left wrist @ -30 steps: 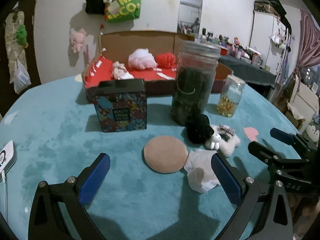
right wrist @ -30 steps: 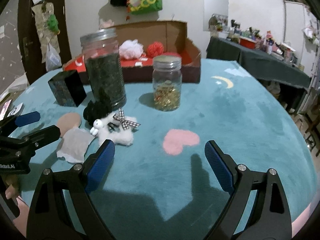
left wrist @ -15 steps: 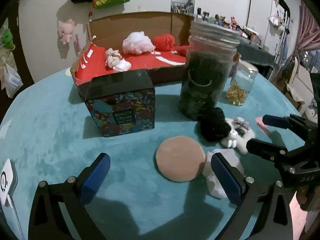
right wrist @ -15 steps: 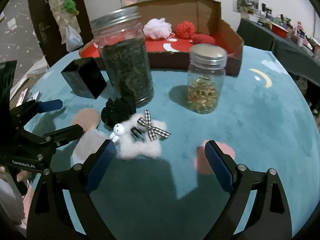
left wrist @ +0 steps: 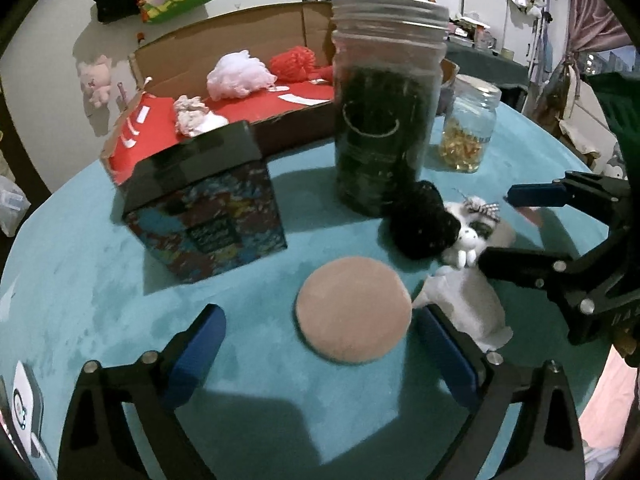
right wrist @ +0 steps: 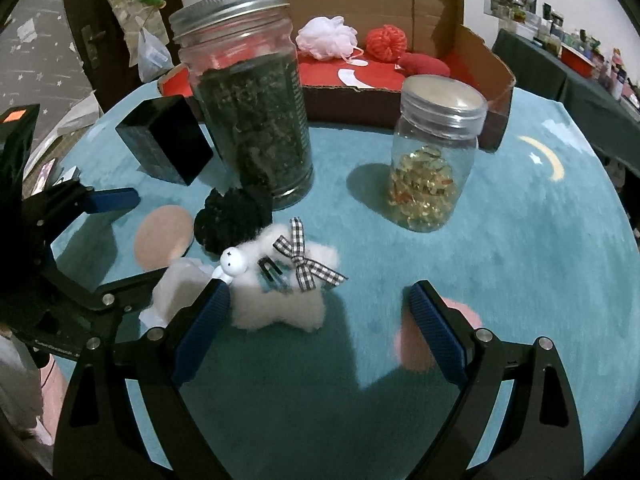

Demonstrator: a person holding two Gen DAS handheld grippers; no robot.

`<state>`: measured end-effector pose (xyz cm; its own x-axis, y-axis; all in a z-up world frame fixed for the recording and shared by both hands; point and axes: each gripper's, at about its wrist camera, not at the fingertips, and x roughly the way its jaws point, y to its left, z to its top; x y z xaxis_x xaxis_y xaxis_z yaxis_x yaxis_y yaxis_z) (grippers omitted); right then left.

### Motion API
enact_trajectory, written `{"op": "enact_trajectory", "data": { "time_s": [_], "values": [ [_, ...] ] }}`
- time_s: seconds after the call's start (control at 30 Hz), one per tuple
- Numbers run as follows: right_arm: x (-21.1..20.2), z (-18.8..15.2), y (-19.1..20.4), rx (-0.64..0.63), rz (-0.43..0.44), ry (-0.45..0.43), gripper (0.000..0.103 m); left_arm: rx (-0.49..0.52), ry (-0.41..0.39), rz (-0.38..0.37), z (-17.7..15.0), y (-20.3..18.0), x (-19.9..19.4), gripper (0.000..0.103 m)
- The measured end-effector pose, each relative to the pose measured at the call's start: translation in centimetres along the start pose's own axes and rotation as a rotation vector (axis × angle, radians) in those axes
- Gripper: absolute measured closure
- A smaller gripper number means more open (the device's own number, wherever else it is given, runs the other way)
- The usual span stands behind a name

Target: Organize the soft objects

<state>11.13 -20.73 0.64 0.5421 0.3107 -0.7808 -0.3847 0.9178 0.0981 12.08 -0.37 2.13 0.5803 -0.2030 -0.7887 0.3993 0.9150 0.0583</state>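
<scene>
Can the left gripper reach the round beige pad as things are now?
Probably yes. The left gripper is open, and the round beige pad lies flat between its fingers with nothing over it.

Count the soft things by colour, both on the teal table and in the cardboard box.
White: 4, namely fluffy white hair clip with checked bow, white cloth, white mesh pouf, crumpled white scrunchie.
Red: 2, namely red yarn ball, red cushion.
Black: 1, black fuzzy pompom.
Tan: 1, round tan powder puff.
Total: 8.
</scene>
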Motion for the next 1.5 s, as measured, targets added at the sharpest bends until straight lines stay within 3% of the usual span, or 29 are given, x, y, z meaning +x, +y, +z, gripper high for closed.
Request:
{"op": "enact_trajectory", "data": {
  "time_s": [0.1,0.17,0.2,0.23,0.3,0.37,0.5,0.7,0.83,1.03,1.2,1.37,1.43,1.47,1.5],
  "values": [
    [0.4,0.2,0.6,-0.036,0.005,0.002,0.012,-0.004,-0.007,-0.040,0.2,-0.1,0.2,0.019],
    [0.4,0.2,1.4,-0.083,0.018,-0.005,0.031,0.009,-0.023,-0.063,0.1,-0.4,0.0,0.032],
    [0.4,0.1,1.7,-0.099,0.022,-0.011,0.047,0.015,-0.032,-0.072,0.0,-0.6,-0.2,0.040],
    [0.4,0.1,2.0,-0.114,0.019,-0.016,0.049,0.021,-0.038,-0.078,0.0,-0.7,-0.3,0.048],
    [0.1,0.0,2.2,-0.121,0.029,-0.030,0.070,0.017,-0.048,-0.093,-0.2,-0.9,-0.7,0.055],
    [-0.2,-0.2,2.1,-0.117,0.032,-0.039,0.070,0.009,-0.050,-0.103,-0.3,-0.9,-1.0,0.065],
    [-1.0,-0.4,2.0,-0.101,0.048,-0.072,0.079,-0.018,-0.061,-0.152,-0.1,-0.8,-1.9,0.069],
    [-2.4,-0.3,1.8,-0.077,0.068,-0.104,0.092,-0.006,-0.086,-0.143,0.3,-1.2,-2.8,0.069],
    [-2.8,-0.4,1.6,-0.059,0.095,-0.113,0.094,-0.010,-0.083,-0.144,0.4,-1.1,-2.7,0.069],
    [-3.8,-0.8,0.0,0.014,0.142,-0.091,0.094,-0.020,-0.075,-0.149,0.0,-0.8,-2.8,0.068],
    [-3.6,-1.6,-1.5,0.048,0.059,-0.067,0.089,-0.010,-0.057,-0.129,-0.2,-0.9,-2.0,0.061],
    [-3.1,-2.0,-1.7,0.027,-0.030,-0.049,0.077,0.001,-0.044,-0.083,-0.6,-1.3,-1.3,0.055],
    [-3.1,-2.0,-1.9,0.028,-0.070,-0.045,0.060,0.002,-0.045,-0.072,-0.8,-1.2,-1.2,0.048],
    [-3.1,-2.1,-2.0,0.024,-0.096,-0.049,0.030,0.004,-0.046,-0.064,-0.8,-1.2,-1.2,0.047],
    [-3.2,-2.2,-2.0,0.018,-0.106,-0.065,0.018,0.005,-0.046,-0.055,-0.8,-1.2,-1.2,0.042]
  ]
}}
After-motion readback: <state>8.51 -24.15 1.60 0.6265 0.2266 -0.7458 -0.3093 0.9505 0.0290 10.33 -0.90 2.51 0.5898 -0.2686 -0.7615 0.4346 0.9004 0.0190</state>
